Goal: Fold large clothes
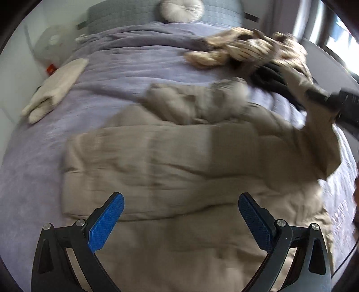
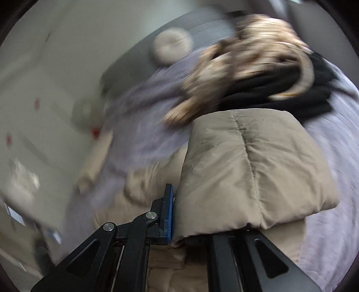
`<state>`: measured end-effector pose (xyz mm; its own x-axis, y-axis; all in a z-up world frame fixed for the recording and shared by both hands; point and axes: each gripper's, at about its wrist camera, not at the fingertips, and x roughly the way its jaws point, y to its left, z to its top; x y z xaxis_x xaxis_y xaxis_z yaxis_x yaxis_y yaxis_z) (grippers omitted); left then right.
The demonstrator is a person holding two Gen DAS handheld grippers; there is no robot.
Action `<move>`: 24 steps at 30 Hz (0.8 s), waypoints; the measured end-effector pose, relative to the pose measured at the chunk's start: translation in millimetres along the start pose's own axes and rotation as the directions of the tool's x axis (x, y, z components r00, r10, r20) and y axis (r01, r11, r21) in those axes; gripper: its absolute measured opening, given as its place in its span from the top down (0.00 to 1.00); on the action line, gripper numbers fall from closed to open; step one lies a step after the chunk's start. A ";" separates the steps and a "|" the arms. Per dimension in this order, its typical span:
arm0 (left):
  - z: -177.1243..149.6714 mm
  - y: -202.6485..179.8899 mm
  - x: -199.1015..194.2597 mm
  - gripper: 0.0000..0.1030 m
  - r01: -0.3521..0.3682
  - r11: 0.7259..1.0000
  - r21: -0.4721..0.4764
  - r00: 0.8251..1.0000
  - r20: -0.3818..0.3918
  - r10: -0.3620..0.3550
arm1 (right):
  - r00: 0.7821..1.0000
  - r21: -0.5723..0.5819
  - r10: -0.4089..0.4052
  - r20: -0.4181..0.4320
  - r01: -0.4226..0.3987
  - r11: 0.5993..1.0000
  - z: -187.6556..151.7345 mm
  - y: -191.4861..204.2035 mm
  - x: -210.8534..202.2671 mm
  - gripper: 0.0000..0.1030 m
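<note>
A: Your right gripper (image 2: pixel 174 215) has its jaws clamped on the tan jacket's (image 1: pixel 170 166) sleeve, lifted above the bed (image 1: pixel 31 179). Left gripper (image 1: pixel 181 221) hangs empty, jaws wide.

B: Risk?

A: Swing fast and that thin pinch could slip, dropping the sleeve crooked.

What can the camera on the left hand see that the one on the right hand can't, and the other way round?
Only the left view shows the open left tongs over the spread body of the beige padded coat, with the right tongs seen from outside. Only the right view shows a close-up of those tongs shut on a quilted fold of the coat. Both show the lilac bedcover, round cushion, patterned garment and folded cream item.
</note>
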<state>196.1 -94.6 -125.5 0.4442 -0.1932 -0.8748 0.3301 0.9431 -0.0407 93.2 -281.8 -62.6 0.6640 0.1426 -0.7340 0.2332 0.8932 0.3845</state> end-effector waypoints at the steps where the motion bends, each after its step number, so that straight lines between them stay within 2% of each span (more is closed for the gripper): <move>1: -0.2 13.1 0.7 0.01 -0.015 1.000 -0.017 1.000 0.001 0.015 | 0.999 -0.054 -0.017 -0.036 0.015 0.998 -10.0 20.7 22.5 0.92; 4: -3.8 40.8 5.5 0.01 -0.038 0.998 -0.058 0.999 -0.004 0.038 | 0.989 -0.100 -0.070 -0.130 0.057 0.993 -39.2 41.8 68.9 0.92; 6: -6.2 54.5 11.2 0.01 -0.043 0.996 -0.078 0.999 -0.013 0.043 | 0.978 -0.087 -0.111 -0.179 0.097 0.991 -55.6 37.6 89.1 0.92; 8: -9.6 57.4 15.9 0.01 -0.044 0.995 -0.084 0.999 -0.021 0.042 | 0.963 -0.042 -0.143 -0.230 0.136 0.990 -69.2 24.4 100.9 0.91; 10: -11.2 57.8 22.6 0.01 -0.034 0.996 -0.087 0.999 -0.032 0.032 | 0.962 0.026 -0.114 -0.247 0.124 0.992 -73.7 15.4 94.6 0.82; 11: -11.6 56.6 23.6 0.01 -0.029 0.996 -0.088 0.999 -0.035 0.026 | 0.965 0.061 -0.088 -0.245 0.106 0.993 -73.1 11.2 87.4 0.64; 12: -11.8 56.2 26.4 0.01 -0.021 0.996 -0.091 0.999 -0.038 0.017 | 0.971 0.101 -0.055 -0.233 0.081 0.992 -72.0 6.0 77.2 0.35; 13: -12.3 54.6 27.3 0.01 -0.015 0.995 -0.094 0.999 -0.039 0.011 | 0.977 0.136 -0.034 -0.212 0.064 0.989 -70.0 0.9 67.8 0.23; 14: -12.5 54.0 28.1 0.01 -0.007 0.995 -0.100 0.999 -0.039 0.003 | 0.985 0.186 -0.021 -0.169 0.052 0.981 -69.2 -7.4 52.8 0.18; 16: -11.6 54.4 28.4 0.01 0.006 0.994 -0.113 0.999 -0.038 -0.010 | 0.993 0.293 -0.008 -0.119 0.043 0.955 -65.2 -27.2 35.7 0.18; 17: -11.5 54.3 27.6 0.01 0.010 0.993 -0.118 0.999 -0.037 -0.015 | 0.995 0.352 -0.002 -0.099 0.037 0.935 -64.8 -39.5 30.5 0.19; 18: -10.7 56.1 27.7 0.01 0.016 0.992 -0.124 0.999 -0.035 -0.020 | 0.997 0.417 0.003 -0.078 0.030 0.908 -63.7 -52.8 27.3 0.28; 19: -9.7 59.3 27.5 0.01 0.020 0.991 -0.129 0.999 -0.033 -0.024 | 0.998 0.473 -0.001 -0.064 0.032 0.881 -61.8 -64.5 25.7 0.41; 20: -9.1 61.2 26.8 0.01 0.020 0.991 -0.131 0.999 -0.031 -0.024 | 0.998 0.507 -0.018 -0.065 0.049 0.860 -59.2 -70.7 25.6 0.84; 21: -8.4 65.1 26.0 0.01 0.022 0.991 -0.133 0.999 -0.027 -0.025 | 0.998 0.520 -0.023 -0.060 0.051 0.853 -56.2 -68.6 27.3 0.92; 22: -7.8 69.5 25.1 0.01 0.026 0.990 -0.136 0.999 -0.023 -0.030 | 0.999 0.507 -0.020 -0.035 0.034 0.861 -52.3 -66.1 25.9 0.92; 24: -6.5 79.1 24.0 0.01 0.046 0.987 -0.151 0.999 -0.020 -0.050 | 1.000 0.415 -0.018 -0.019 0.024 0.909 -41.2 -46.5 24.9 0.92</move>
<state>227.4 -22.8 -152.8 0.4106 -0.2346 -0.8811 0.2205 0.9632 -0.1537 69.6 -302.2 -121.8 0.6464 0.1347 -0.7510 0.5229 0.6386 0.5646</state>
